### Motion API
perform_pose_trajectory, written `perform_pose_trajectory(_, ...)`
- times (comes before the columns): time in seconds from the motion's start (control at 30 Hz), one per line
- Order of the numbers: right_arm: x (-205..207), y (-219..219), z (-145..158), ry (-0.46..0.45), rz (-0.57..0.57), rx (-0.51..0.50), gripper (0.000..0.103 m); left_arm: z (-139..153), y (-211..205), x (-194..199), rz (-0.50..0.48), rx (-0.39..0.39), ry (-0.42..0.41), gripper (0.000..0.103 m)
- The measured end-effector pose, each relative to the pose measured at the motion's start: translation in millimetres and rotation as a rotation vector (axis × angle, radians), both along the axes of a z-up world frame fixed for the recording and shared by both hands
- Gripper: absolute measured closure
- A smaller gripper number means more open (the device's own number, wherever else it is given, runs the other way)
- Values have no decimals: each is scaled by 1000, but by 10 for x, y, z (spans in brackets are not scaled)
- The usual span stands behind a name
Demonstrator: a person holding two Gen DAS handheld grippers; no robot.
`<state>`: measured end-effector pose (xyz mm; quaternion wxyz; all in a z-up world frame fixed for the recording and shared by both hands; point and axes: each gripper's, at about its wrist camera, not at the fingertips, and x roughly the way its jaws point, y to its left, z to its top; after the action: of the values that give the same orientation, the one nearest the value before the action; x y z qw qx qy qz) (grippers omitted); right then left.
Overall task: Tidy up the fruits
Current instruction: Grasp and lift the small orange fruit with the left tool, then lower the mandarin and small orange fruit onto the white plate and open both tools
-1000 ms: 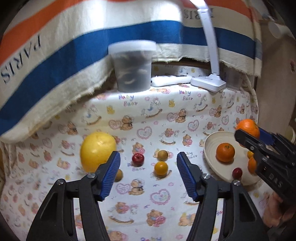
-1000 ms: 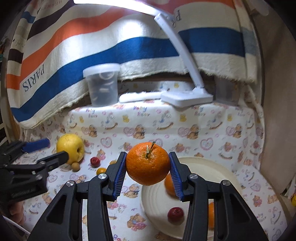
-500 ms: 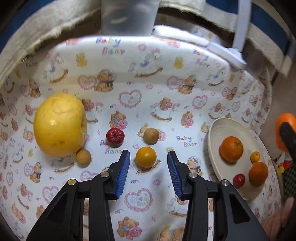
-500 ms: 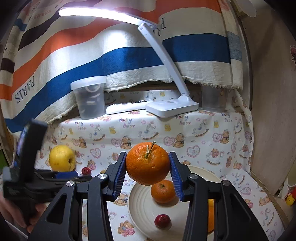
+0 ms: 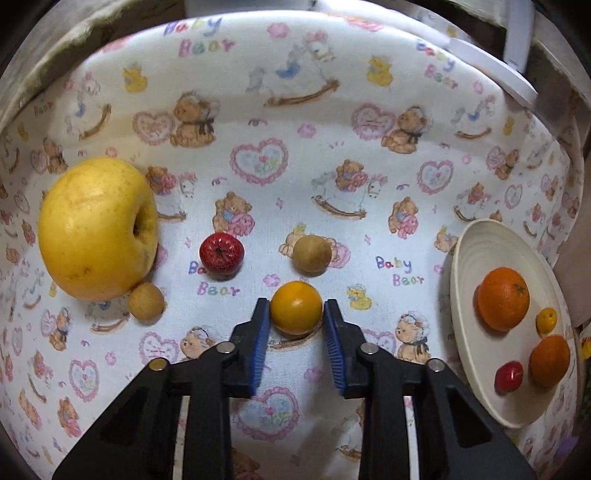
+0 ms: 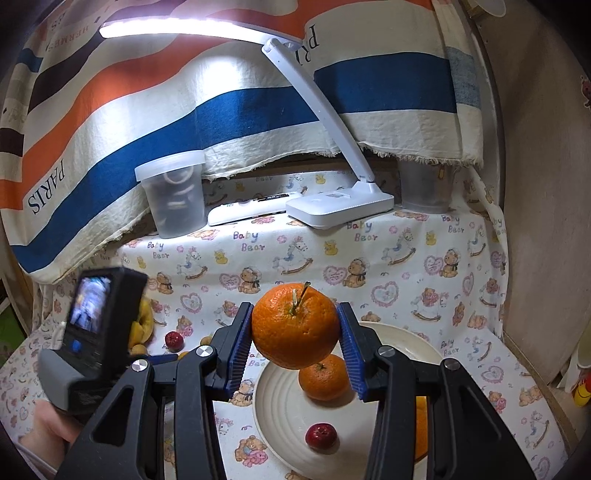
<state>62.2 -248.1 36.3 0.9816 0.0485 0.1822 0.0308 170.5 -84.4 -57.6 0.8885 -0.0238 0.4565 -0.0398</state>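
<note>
Left tool (image 5: 295, 314) angled steeply downward, jaws closing around small yellow-orange round fruit (image 5: 295, 307); right tool (image 6: 295, 328) near level, clamping large stemmed orange (image 6: 294, 325).

I am seeing a white desk lamp (image 6: 343, 206) standing at the back of the surface, its lit bar (image 6: 192, 29) shining near the top of the right view. A frosted plastic tub (image 6: 171, 194) with a lid is sitting to the lamp's left, and a flat white remote (image 6: 245, 212) is lying between the two. Another frosted cup (image 6: 424, 186) is standing to the right of the lamp's base. A striped cloth (image 6: 236, 107) printed with "PARIS" is hanging behind all of them. A bear-print cloth (image 5: 295, 122) is covering the surface.
</note>
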Motion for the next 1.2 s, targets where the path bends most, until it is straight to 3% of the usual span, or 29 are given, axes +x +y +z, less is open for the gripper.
perform_pose_trajectory(0.1, -54, -48, 71, -8, 3, 14, 56, 53, 81, -60, 29, -63, -36, 76)
perform_pose_trajectory(0.23, -91, -151, 194, -13, 0, 8, 56, 283, 42, -286, -20, -24, -121, 76)
perform_pose_trajectory(0.37, -55, -353, 269, 48, 29, 65, 56, 574, -99, -546, -70, -24, -177, 76)
perform_pose_trajectory(0.53, 42, -678, 242, 142, 40, 169, 56, 736, -277, -704, -123, -16, -157, 76)
perform_pose_trajectory(0.8, 267, -833, 47, 312, -15, 130, 56, 572, -713, -725, -232, -18, -99, 76)
perform_pose_trajectory(1.2, 553, -1023, -286, 454, -6, 153, 56, 293, -876, -563, -251, -68, -37, 76)
